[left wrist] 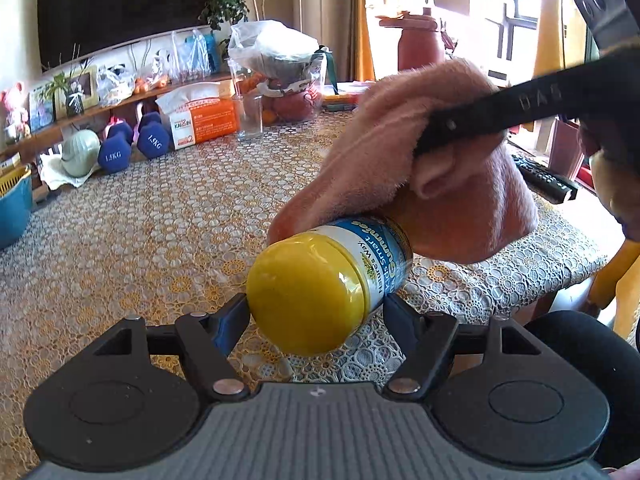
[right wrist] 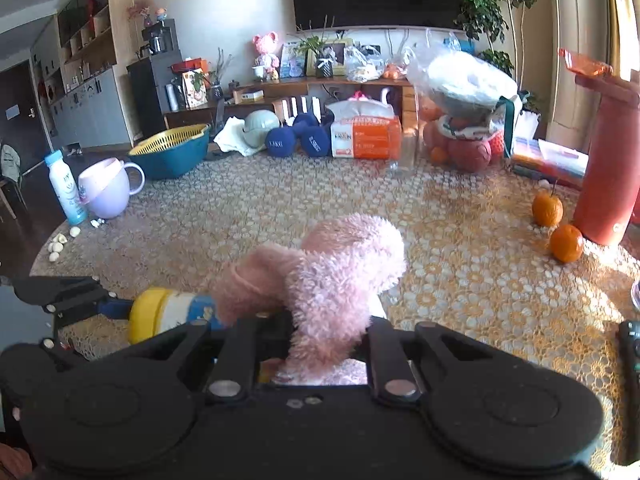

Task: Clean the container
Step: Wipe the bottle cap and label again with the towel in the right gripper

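A small bottle with a yellow cap and a blue-and-white label is held sideways above the table, cap toward the left wrist camera. My left gripper is shut on the cap end. A fluffy pink cloth drapes over the bottle's far end, pinched by my right gripper, which reaches in from the right. In the right wrist view the pink cloth bulges between the fingers of my right gripper and covers the end of the bottle, with the left gripper at its cap.
The lace-covered table carries two oranges and a red flask at the right, a remote, a glass, a tissue box, blue dumbbells, a colander bowl, a mug and a white bottle.
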A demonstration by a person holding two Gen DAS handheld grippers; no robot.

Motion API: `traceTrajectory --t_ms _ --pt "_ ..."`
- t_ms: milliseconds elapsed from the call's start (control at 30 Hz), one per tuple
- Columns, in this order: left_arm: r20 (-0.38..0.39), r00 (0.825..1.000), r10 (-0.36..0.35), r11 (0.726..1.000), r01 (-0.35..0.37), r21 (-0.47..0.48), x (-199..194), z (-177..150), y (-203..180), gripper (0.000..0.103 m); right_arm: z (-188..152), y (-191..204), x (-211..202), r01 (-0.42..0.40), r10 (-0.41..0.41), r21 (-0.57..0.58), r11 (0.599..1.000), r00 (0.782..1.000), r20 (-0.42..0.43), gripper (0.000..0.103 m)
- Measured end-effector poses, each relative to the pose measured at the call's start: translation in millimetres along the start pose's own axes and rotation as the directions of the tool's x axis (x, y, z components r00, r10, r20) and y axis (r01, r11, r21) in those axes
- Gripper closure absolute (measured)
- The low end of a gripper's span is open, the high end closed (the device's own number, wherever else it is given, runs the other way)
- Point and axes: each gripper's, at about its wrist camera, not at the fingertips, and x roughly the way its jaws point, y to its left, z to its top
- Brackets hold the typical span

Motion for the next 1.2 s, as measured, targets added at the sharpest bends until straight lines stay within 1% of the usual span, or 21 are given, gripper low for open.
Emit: traceTrajectory --t_ms 100,233,333,400,533,833,967,1200 --pt "0.015 1.000 0.011 0.999 -0.012 0.045 -3 4 -7 0.031 16 16 -4 -0.074 0.075 -0.043 0.996 0.997 0.032 0.088" --pt "0.019 1.000 0.023 0.997 -0.024 0.073 -4 7 -13 0.032 25 39 6 -0.164 0.166 -0.087 0.983 0.986 0.015 0.088" --pt "0.015 1.000 0.026 0.997 -0.027 0.075 -3 9 -14 0.032 23 52 17 -0.192 0.192 -0.121 0.974 0.981 -0.015 0.088" --pt "0.014 1.000 0.028 0.996 -0.029 0.079 -3 9 -15 0.032 21 53 24 -0.200 0.197 -0.121 0.972 0.980 -0.034 0.088" --pt "0.018 0.999 0.027 0.996 -0.029 0.086 -3 11 -15 0.032 19 40 37 -0.186 0.182 -0.075 0.980 0.982 -0.058 0.088" --pt "0.017 1.000 0.024 0.995 -0.026 0.094 -3 11 -15 0.032 3 6 53 -0.095 0.091 -0.025 0.995 0.990 -0.103 0.087" --pt "0.005 1.000 0.018 0.996 -0.018 0.092 -3 9 -13 0.032 -5 -9 48 -0.077 0.079 0.024 0.997 0.992 -0.103 0.087" --pt "-0.033 0.999 -0.008 0.999 0.009 0.044 -1 2 -6 0.032 -19 -9 25 -0.068 0.070 0.028 0.997 0.993 -0.093 0.087"
